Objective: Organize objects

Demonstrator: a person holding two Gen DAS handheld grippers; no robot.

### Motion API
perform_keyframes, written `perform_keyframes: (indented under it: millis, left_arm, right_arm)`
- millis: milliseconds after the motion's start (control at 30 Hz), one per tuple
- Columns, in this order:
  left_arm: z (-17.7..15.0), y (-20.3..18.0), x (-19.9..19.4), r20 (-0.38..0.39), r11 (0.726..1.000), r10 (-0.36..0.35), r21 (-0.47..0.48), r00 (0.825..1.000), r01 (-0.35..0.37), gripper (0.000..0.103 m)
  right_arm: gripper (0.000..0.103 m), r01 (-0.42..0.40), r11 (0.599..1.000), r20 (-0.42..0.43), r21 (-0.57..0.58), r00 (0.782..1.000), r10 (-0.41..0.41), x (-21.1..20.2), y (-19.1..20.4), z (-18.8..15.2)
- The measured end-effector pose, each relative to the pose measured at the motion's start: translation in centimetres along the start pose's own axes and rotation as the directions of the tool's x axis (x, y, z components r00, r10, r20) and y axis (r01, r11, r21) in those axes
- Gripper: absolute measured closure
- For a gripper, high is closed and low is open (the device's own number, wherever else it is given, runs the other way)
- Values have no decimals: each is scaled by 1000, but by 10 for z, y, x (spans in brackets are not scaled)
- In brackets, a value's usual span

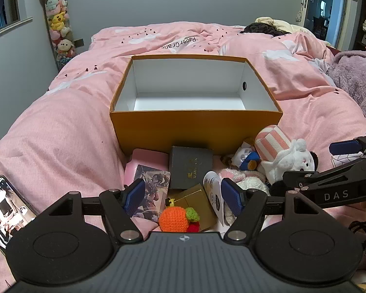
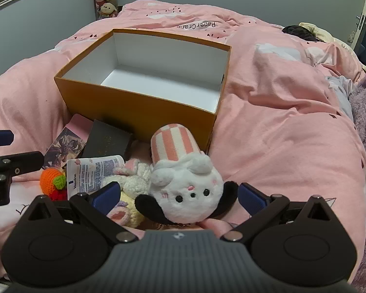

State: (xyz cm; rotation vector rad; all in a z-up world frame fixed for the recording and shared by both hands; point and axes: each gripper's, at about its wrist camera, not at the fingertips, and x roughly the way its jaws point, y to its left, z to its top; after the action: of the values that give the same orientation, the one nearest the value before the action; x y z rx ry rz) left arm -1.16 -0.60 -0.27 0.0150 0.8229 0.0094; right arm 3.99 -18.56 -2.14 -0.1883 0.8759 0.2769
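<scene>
An open orange box (image 1: 195, 127) (image 2: 139, 112) with a bare white inside stands on the pink duvet. In front of it lie a dark grey box (image 1: 190, 168), a picture card (image 1: 151, 183), a small gold box (image 1: 195, 202), a crocheted orange (image 1: 174, 219) (image 2: 51, 178), a Vaseline tube (image 2: 92, 173) and a crocheted bunny (image 2: 134, 178). My left gripper (image 1: 183, 199) hangs open above the gold box and the orange, touching nothing. My right gripper (image 2: 180, 196) is open, its pads on either side of a white plush (image 2: 185, 195) (image 1: 288, 158) with a pink striped hat.
A lit phone (image 1: 5, 207) lies on the duvet at the near left. A purple fleece blanket (image 1: 353, 78) is heaped at the right. A column of stuffed toys (image 1: 58, 24) stands against the far wall. Dark clothes (image 1: 261, 28) lie at the bed's far end.
</scene>
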Motion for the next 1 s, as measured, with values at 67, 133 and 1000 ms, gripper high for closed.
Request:
perform_keyframes:
  millis: [67, 133, 1000]
  left_arm:
    - [0, 0, 0, 0, 1000, -1, 1, 1000, 1, 21]
    - [0, 0, 0, 0, 1000, -1, 1, 1000, 1, 22]
    - [1, 1, 3, -19, 999, -33, -7, 999, 33, 22]
  right_arm:
    - [1, -1, 1000, -2, 0, 1000, 1, 0, 0, 0]
    - [1, -1, 1000, -3, 0, 1000, 1, 0, 0, 0]
    - [2, -28, 1000, -8, 5, 1000, 28, 3, -1, 0]
